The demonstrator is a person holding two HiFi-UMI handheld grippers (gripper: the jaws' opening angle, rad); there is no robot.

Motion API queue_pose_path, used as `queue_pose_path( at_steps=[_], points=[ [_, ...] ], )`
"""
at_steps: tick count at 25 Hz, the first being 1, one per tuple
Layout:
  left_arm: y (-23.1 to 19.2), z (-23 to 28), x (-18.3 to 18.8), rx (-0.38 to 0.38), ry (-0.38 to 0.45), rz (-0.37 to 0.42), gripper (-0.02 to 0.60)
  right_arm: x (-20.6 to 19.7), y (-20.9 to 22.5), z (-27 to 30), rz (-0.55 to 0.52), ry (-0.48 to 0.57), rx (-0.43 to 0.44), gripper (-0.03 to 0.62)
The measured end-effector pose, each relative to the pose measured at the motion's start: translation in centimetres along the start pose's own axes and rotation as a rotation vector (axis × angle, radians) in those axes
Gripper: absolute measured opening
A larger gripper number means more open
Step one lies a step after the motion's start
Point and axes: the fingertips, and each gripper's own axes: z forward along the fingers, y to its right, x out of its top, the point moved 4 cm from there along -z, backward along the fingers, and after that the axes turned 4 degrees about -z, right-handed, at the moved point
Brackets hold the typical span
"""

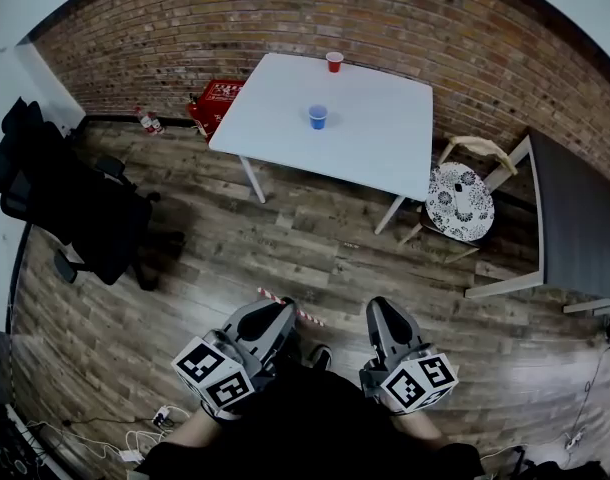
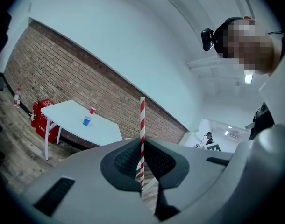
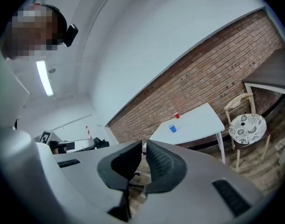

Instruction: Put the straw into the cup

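Note:
A red-and-white striped straw (image 2: 142, 120) stands upright between the jaws of my left gripper (image 2: 142, 146), which is shut on its lower part. In the head view the straw (image 1: 310, 318) sticks out past the left gripper (image 1: 282, 311), low over the wood floor. A blue cup (image 1: 317, 116) stands mid-table on a white table (image 1: 385, 138) far ahead, and a red cup (image 1: 334, 61) stands at its far edge. Both cups show small in the left gripper view: blue cup (image 2: 87, 121), red cup (image 2: 92, 110). My right gripper (image 1: 382, 315) is beside the left, jaws together and holding nothing (image 3: 144, 143).
A black office chair (image 1: 85, 208) stands at the left. A red crate (image 1: 217, 103) and a bottle (image 1: 148, 120) sit by the brick wall. A wooden chair with a patterned cushion (image 1: 460, 200) and a dark table (image 1: 580, 218) are at the right. Cables (image 1: 135, 438) lie on the floor.

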Motion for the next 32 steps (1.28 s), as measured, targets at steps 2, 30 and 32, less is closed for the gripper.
queue_pose_path(
  at_steps=[2,30,32],
  points=[
    [-1.2,0.8,0.9,-0.008,-0.001,-0.003,0.032,0.4,0.4,1.4,0.004,0.001,-0.01,0.051],
    [-24.7,3.9,15.6,-0.077,0.022,-0.1,0.032,3.0,-3.6,24.8,-0.077,-0.102,-0.153,0.051],
    [-25.6,3.9,15.7,-0.071,0.027,-0.118,0.032,2.7,-3.7,25.6,-0.087,-0.117,-0.147,0.051]
  ],
)
